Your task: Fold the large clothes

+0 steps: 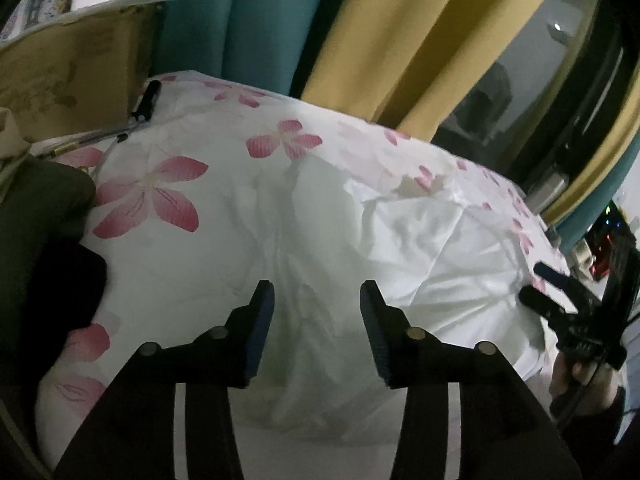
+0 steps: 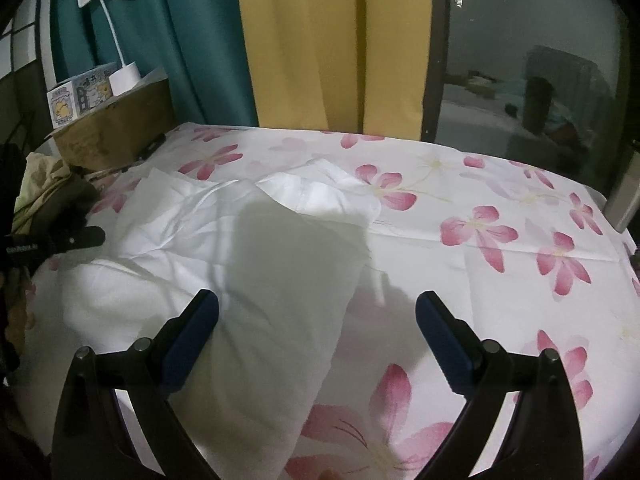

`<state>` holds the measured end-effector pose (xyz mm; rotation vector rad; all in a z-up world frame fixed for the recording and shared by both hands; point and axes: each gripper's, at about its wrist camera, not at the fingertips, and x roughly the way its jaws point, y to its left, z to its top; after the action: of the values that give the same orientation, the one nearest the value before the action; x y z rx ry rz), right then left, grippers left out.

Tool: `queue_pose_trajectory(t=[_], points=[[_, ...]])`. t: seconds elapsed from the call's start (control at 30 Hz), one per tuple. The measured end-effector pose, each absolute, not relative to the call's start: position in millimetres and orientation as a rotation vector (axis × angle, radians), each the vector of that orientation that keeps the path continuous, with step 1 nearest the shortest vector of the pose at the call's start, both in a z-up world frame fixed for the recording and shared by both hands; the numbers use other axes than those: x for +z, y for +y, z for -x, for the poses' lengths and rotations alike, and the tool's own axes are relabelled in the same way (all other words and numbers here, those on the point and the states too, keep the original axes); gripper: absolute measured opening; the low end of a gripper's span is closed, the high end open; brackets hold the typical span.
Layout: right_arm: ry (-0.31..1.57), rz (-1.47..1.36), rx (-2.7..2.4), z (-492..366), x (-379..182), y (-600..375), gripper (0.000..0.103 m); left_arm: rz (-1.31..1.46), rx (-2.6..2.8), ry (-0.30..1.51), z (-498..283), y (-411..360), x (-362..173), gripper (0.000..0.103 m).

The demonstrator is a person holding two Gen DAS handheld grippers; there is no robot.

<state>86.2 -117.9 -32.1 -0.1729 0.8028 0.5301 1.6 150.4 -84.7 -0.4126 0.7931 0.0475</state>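
A white garment [image 1: 420, 240] lies crumpled on the flowered bedsheet [image 1: 180, 184]; in the right wrist view it [image 2: 224, 240] spreads across the left and middle of the bed, its right edge running down toward me. My left gripper [image 1: 317, 300] is open and empty, hovering above the garment's near part. My right gripper [image 2: 317, 312] is open wide and empty, over the garment's right edge. The right gripper also shows in the left wrist view [image 1: 536, 284] at the far right, open. The left gripper shows at the left edge of the right wrist view [image 2: 80, 236].
A cardboard box [image 2: 116, 136] with a white lamp [image 2: 120, 68] stands at the bed's far left. Dark and olive clothes [image 1: 40, 208] lie at the left. Pens [image 1: 120, 130] lie by the box. Teal and yellow curtains [image 2: 312, 40] hang behind the bed.
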Motion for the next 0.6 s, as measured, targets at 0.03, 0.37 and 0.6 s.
queue_pose_trajectory(t=[0.03, 0.37, 0.6], points=[[0.803, 0.171, 0.526, -85, -31, -120, 0.098, 0.408, 0.055, 0.789, -1, 149, -83, 0.048], [0.79, 0.133, 0.47, -74, -23, -154, 0.098, 0.349, 0.04, 0.753, -5, 133, -67, 0.052], [0.829, 0.058, 0.459, -84, -31, -180, 0.098, 0.377, 0.107, 0.825, -21, 160, -92, 0.059]])
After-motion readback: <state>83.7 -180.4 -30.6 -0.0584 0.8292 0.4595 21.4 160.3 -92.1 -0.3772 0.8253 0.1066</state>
